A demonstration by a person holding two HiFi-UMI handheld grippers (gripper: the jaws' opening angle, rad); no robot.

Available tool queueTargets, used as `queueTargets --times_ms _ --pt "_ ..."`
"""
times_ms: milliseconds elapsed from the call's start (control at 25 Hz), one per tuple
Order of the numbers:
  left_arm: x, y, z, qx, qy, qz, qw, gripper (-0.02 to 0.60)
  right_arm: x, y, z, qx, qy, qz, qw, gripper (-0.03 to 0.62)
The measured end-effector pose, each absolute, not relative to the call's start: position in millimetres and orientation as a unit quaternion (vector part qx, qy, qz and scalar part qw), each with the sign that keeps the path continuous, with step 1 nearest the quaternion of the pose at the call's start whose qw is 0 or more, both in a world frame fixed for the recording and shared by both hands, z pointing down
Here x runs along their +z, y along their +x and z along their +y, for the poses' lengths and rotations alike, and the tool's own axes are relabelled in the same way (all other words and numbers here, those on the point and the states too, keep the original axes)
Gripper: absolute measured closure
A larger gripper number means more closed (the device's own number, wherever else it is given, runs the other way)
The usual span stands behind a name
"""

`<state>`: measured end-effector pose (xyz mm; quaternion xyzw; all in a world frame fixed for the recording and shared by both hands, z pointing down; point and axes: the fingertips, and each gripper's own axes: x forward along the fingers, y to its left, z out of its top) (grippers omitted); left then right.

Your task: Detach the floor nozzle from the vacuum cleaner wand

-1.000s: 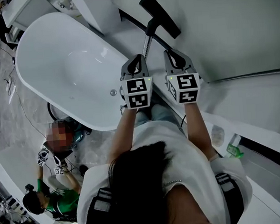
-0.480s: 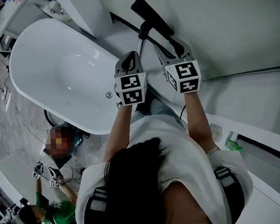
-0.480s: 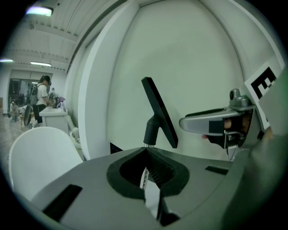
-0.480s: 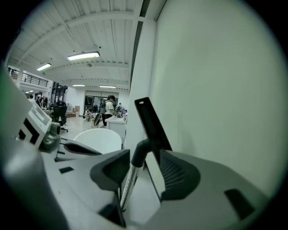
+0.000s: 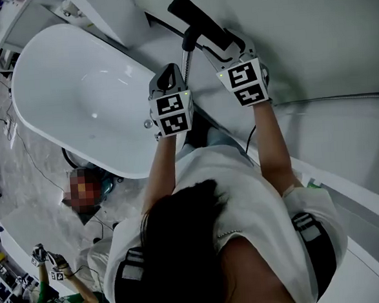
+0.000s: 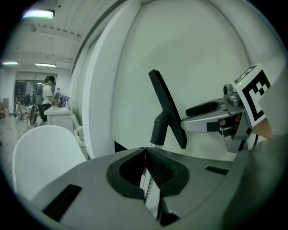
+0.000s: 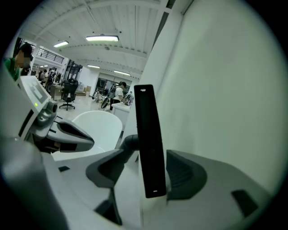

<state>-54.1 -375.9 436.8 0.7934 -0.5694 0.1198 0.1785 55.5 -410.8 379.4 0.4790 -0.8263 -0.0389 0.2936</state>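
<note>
One wand, largely hidden, is clenched in the left gripper. One floor nozzle stands between the released right gripper, its jaws just opening.

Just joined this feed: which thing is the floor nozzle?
Find the white bathtub; just right of it a thin silver wand runs up from the left gripper. The floor nozzle caps its far end: the only flat black bar.

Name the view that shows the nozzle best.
Left gripper view: the nozzle shows whole, with its neck on the wand. Head view: small, one end behind the right gripper. Right gripper view: close up, between jaws that have just been opening, neck partly hidden.
</note>
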Motion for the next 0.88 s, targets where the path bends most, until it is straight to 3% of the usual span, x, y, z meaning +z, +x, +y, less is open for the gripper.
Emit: queueTargets --times_ms 520,880 --pt "446.1 -51.5 -392.2 0.134 0.782 -0.584 0.171 0.581 406.8 60.1 -445.2 -0.069 0.428 -0.819 0.376 0.299" --pt "449.8 -53.5 -403.0 0.137 0.778 -0.588 0.175 0.581 423.9 54.9 -463.0 -0.07 0.408 -0.82 0.396 0.299"
